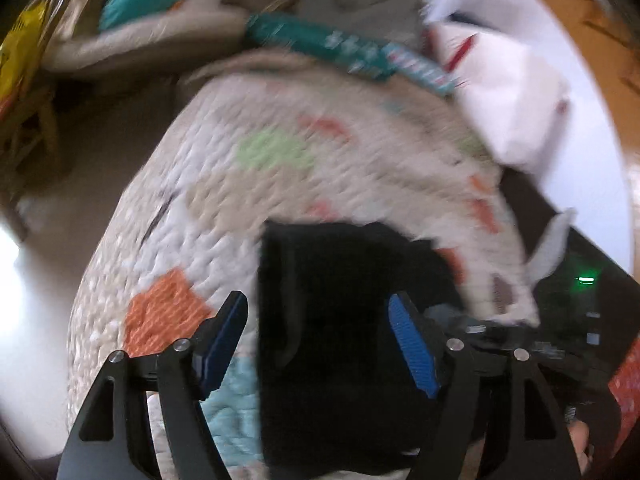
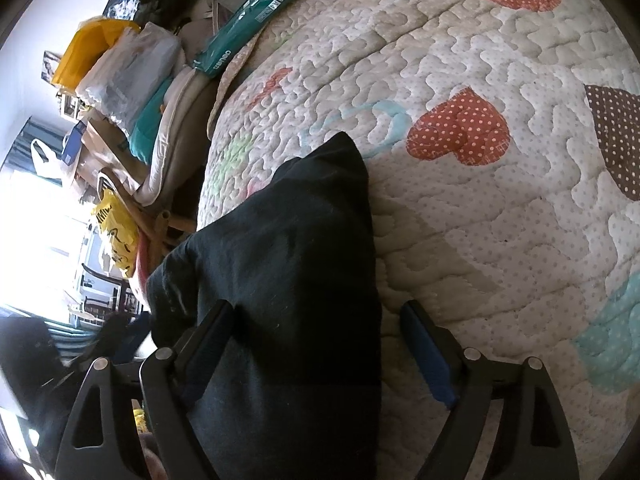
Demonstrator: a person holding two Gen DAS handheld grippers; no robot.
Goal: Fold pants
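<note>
Black pants lie folded in a long strip on a quilted bedspread with heart patches. In the right wrist view my right gripper is open, its jaws wide either side of the near end of the pants. In the blurred left wrist view the black pants lie between the blue pads of my left gripper, which is also open. The other gripper's body with a green light shows at the right of the left wrist view.
Past the bed's far edge stand piles: a teal package, folded linen, yellow bags and a wooden chair frame. White cloth lies at the far right of the bed.
</note>
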